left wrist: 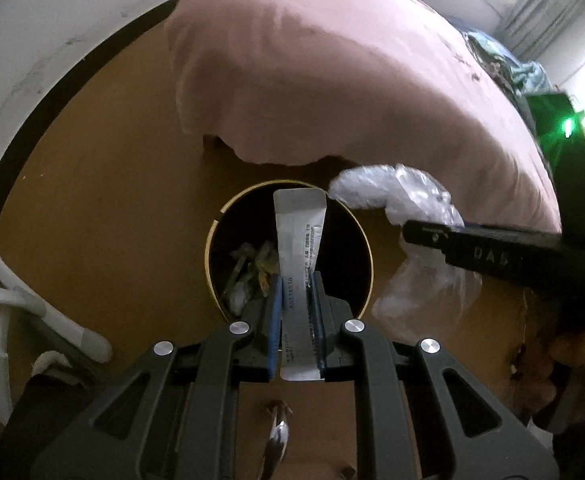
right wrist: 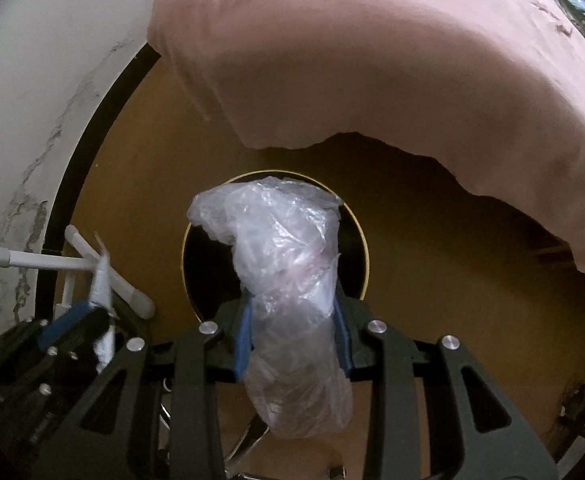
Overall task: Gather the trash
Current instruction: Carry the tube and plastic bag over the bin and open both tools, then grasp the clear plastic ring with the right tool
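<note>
The left gripper (left wrist: 297, 312) pinched a flat white paper packet with black print (left wrist: 299, 240) between its blue-padded fingers (left wrist: 275, 316), the packet's free end reaching forward over the mouth of a round black waste bin with a thin gold rim (left wrist: 212, 236). The right gripper (right wrist: 292, 332) was closed around a crumpled clear plastic bag (right wrist: 284, 264), which bulged out ahead of and behind its jaws and hung directly above the same bin (right wrist: 184, 248).

Both pieces of trash were held over the opening, so the step in hand looked like the drop. The next move probably called for the jaws to part, perhaps one gripper at a time, with the packet tipped so it would slide inside and not catch the rim.

The left wrist view showed scraps of earlier rubbish (left wrist: 248, 276) at the bottom of the bin, just ahead of the fingers, and the right gripper (left wrist: 432, 236) coming in from the right with the bag (left wrist: 388, 196). The right wrist view hid the bin's contents behind the bag, but showed the left gripper (right wrist: 104, 308) low on its left with the packet (right wrist: 101, 280) edge-on. Beyond both, a pink bed sheet (left wrist: 332, 72) overhung a brown floor (left wrist: 104, 208).
</note>
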A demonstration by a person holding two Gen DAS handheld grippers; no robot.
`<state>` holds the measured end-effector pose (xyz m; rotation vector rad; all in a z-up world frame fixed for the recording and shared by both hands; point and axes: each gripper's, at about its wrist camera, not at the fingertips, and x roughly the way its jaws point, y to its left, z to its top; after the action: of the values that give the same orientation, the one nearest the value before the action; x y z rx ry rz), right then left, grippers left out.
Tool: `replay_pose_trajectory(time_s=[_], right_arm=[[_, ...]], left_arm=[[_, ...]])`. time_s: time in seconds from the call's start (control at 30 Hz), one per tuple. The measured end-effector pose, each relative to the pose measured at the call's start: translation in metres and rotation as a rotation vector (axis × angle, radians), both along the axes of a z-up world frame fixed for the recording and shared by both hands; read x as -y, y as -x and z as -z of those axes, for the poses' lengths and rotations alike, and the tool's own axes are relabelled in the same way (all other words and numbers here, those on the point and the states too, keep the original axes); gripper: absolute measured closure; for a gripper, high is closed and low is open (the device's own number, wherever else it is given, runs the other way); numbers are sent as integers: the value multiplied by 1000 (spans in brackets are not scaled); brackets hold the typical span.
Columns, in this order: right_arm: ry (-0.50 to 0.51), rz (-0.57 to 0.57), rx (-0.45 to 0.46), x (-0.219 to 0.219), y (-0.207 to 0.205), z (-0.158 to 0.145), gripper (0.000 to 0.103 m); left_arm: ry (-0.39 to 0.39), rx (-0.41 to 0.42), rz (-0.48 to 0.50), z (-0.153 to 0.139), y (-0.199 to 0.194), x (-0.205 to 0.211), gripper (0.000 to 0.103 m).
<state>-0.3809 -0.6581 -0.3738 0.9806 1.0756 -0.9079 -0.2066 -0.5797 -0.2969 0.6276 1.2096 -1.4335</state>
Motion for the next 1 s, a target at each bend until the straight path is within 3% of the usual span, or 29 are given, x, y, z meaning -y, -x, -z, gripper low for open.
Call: replay_pose_trajectory(time_s=[0.07, 0.1, 0.13, 0.53, 0.6, 0.67, 0.87, 1.0], right_arm=[[2, 0, 5, -1, -3, -2, 58], [10, 1, 5, 0, -2, -2, 43], [20, -1, 4, -1, -1, -3, 36], [30, 11, 8, -3, -2, -3, 33], [32, 13, 8, -2, -1, -4, 30], [32, 13, 7, -3, -1, -4, 30], [33, 16, 10, -4, 0, -6, 29], [114, 40, -60, -4, -1, -12, 29]], left_arm=[[3, -4, 2, -2, 5, 0, 90], [5, -8, 2, -4, 5, -2, 90], [5, -13, 3, -3, 4, -2, 90], [-2, -28, 9, -2, 6, 0, 90], [-10, -25, 13, -4, 8, -1, 84], [-25, -22, 15, -1, 9, 0, 48], [-8, -10, 10, -5, 8, -1, 43], [6, -1, -3, -10, 6, -6, 37]])
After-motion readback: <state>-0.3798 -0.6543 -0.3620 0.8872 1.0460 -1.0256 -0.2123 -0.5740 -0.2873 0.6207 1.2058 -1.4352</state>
